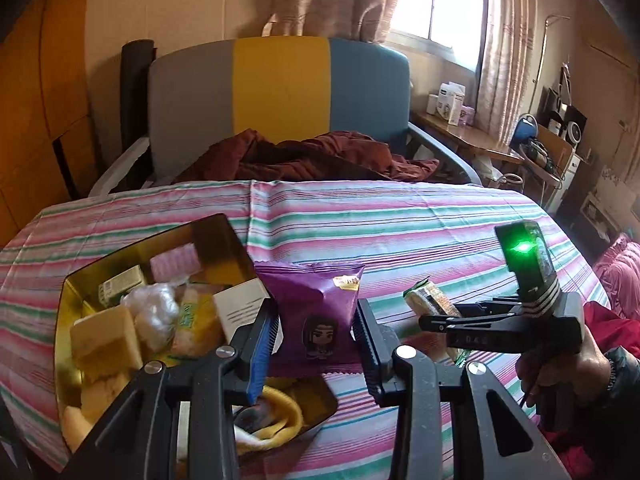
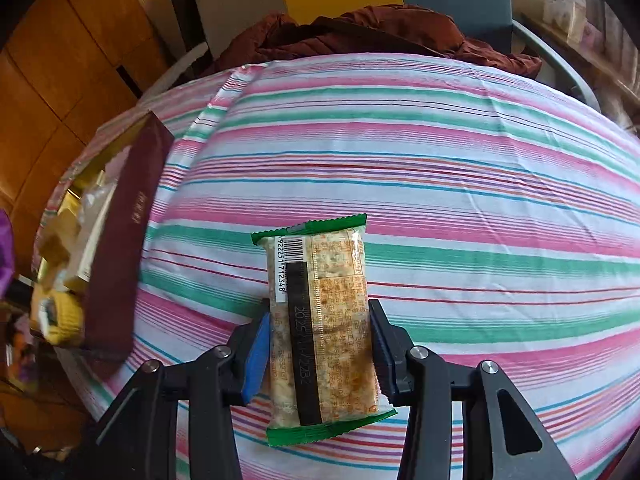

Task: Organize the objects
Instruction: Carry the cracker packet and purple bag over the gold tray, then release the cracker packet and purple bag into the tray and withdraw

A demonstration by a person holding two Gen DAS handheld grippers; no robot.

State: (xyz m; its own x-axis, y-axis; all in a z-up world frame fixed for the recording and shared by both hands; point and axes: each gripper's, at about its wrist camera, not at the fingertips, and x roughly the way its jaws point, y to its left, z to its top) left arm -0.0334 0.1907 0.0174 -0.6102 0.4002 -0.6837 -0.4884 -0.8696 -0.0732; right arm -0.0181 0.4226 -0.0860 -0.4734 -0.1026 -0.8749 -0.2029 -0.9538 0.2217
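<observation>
My left gripper (image 1: 316,326) is shut on a purple snack packet (image 1: 320,312) with a cartoon figure, held just right of a gold-lined tin box (image 1: 68,308) full of wrapped snacks. My right gripper (image 2: 320,344) is shut on a green-edged cracker packet (image 2: 320,320), barcode side up, above the striped tablecloth (image 2: 480,200). In the left wrist view the right gripper (image 1: 430,316) shows at the right with the cracker packet (image 1: 426,300) in its jaws and a hand behind it. In the right wrist view the tin box (image 2: 120,240) lies at the left, its dark red wall facing me.
A grey, yellow and blue chair (image 1: 280,92) with a dark red garment (image 1: 312,156) stands behind the table. A yellow cloth item (image 1: 280,416) lies in the tin's near corner. A side desk with boxes (image 1: 452,108) stands by the window at the right.
</observation>
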